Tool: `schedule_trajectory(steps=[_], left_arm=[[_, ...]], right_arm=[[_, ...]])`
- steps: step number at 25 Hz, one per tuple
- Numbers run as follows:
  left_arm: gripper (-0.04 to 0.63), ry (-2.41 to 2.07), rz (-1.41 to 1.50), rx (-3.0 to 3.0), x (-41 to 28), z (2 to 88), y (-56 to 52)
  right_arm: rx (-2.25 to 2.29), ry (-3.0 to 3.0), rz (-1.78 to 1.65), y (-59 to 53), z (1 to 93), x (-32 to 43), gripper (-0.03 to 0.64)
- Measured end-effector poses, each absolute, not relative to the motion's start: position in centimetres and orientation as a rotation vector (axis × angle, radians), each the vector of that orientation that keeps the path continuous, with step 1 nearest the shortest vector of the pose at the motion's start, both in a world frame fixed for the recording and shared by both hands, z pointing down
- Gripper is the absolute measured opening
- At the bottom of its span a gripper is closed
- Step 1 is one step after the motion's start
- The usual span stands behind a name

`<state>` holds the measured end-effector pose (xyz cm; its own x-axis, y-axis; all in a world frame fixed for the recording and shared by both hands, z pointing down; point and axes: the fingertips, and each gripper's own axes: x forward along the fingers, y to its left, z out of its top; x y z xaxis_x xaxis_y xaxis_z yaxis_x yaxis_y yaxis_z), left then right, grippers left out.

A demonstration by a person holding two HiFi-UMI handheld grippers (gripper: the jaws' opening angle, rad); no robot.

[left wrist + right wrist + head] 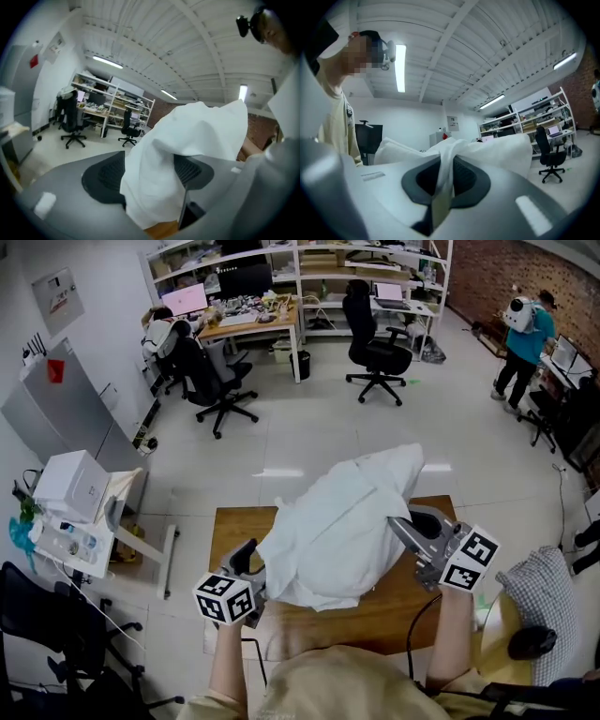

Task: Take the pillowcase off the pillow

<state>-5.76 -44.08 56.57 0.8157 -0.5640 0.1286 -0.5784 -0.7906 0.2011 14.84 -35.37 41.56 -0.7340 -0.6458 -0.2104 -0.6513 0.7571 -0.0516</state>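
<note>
The pillow in its white pillowcase [337, 521] is held up over the wooden table [234, 531], with its far end raised. My right gripper [400, 524] is at the pillow's right side and shut on a thin fold of the pillowcase [445, 159], pinched between its pads [466, 176]. My left gripper [255, 570] is at the lower left corner. Its jaws stand apart, and a thick bunch of the white cloth [159, 187] hangs loosely between them, draped over one pad [192, 171]. The pillow inside is hidden by the case.
A checked cushion [534, 606] lies to the right of the table. A cart with a white box [70, 486] stands at the left. Office chairs [375, 352], desks and shelves fill the far side, and a person [525, 338] stands at the far right.
</note>
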Motion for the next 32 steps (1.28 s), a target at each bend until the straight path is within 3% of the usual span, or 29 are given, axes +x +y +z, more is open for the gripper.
schedule_trajectory(steps=[4, 8, 12, 15, 25, 26, 29, 31, 32], left_arm=[[0.410, -0.673, 0.201, 2.957, -4.1, 53.6, -43.0], [0.493, -0.433, 0.028, 3.003, -6.6, 50.7, -40.5], [0.505, -0.317, -0.251, 3.007, -8.0, 42.9, -39.1], [0.503, -0.396, -0.283, 3.042, -6.4, 39.7, -40.3], [0.461, -0.115, 0.121, 2.911, 8.5, 44.4, -45.1], [0.434, -0.104, 0.176, 2.871, 9.6, 45.7, -46.1], [0.221, -0.075, 0.293, 2.765, 11.1, 49.5, -48.7], [0.017, -0.160, 0.291, 2.739, 11.1, 50.8, -50.6], [0.014, -0.254, 0.300, 2.735, 11.0, 51.6, -52.0]], right_arm=[[-1.057, 2.688, 0.040, -34.5, 43.2, 15.9, 0.018], [-1.166, 2.638, -0.047, -35.4, 43.8, 17.2, 0.018], [-1.244, 2.614, -0.096, -36.0, 43.7, 19.9, 0.018], [-1.219, 2.628, -0.074, -35.3, 43.8, 20.3, 0.018], [-1.121, 2.784, 0.083, -33.5, 44.3, 15.1, 0.018], [-1.116, 2.799, 0.096, -33.6, 44.3, 14.4, 0.018], [-1.131, 2.821, 0.100, -34.3, 44.3, 12.7, 0.018], [-1.130, 2.845, 0.124, -34.3, 44.3, 11.9, 0.017], [-1.101, 2.865, 0.152, -33.8, 44.3, 11.6, 0.016]])
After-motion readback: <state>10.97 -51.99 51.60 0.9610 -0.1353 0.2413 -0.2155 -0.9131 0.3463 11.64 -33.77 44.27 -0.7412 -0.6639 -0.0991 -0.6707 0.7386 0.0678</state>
